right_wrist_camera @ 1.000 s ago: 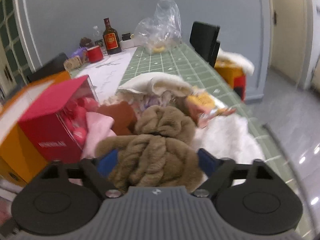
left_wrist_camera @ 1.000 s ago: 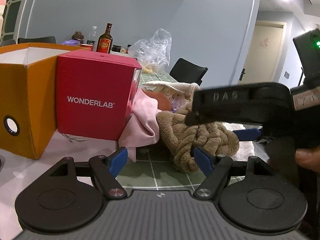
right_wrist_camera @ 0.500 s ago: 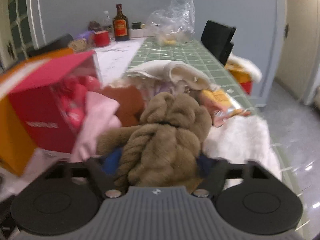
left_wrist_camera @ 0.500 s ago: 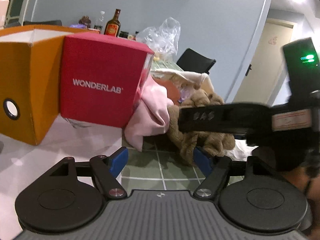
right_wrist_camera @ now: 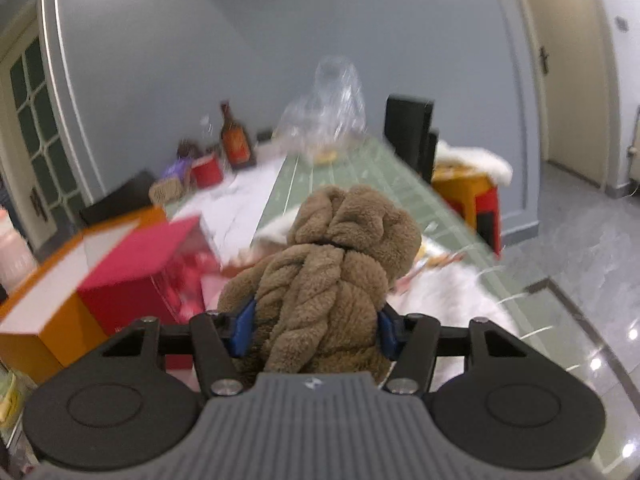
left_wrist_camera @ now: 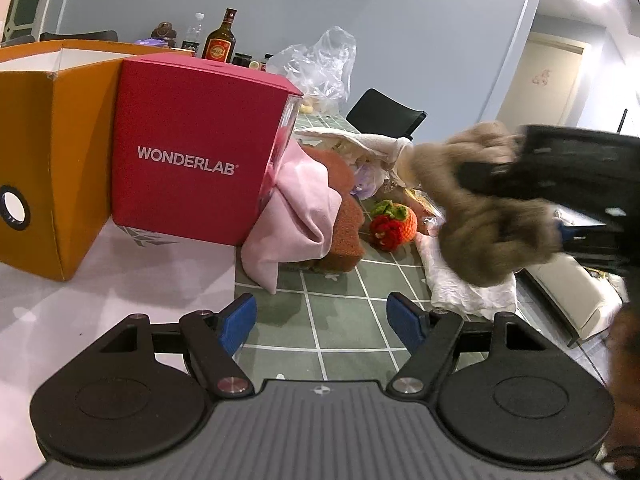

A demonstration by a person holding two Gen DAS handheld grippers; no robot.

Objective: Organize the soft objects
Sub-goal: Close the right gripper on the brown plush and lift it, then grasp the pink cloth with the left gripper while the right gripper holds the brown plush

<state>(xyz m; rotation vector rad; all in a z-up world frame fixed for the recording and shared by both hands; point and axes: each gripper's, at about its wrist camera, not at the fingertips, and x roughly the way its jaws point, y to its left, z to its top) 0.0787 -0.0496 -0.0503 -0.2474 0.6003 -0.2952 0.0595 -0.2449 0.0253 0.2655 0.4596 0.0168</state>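
Note:
My right gripper (right_wrist_camera: 314,330) is shut on a brown knotted plush towel (right_wrist_camera: 332,276) and holds it in the air above the table; the towel also shows blurred in the left wrist view (left_wrist_camera: 484,216). My left gripper (left_wrist_camera: 322,320) is open and empty, low over the green tiled tablecloth (left_wrist_camera: 344,320). Ahead of it lie a pink cloth (left_wrist_camera: 296,216), a rust-brown cloth (left_wrist_camera: 344,224), a crocheted strawberry toy (left_wrist_camera: 394,222) and a white fluffy cloth (left_wrist_camera: 468,292). An open orange box (left_wrist_camera: 44,152) stands at the left.
A red WONDERLAB box (left_wrist_camera: 192,156) stands beside the orange box. A brown bottle (left_wrist_camera: 220,38), a clear plastic bag (left_wrist_camera: 320,64) and small items sit at the table's far end. A black chair (left_wrist_camera: 384,114) stands at the right edge.
My right gripper has lifted the brown towel off the table and up to the right. This uncovered the strawberry toy and the white cloth. My left gripper stayed open in place.

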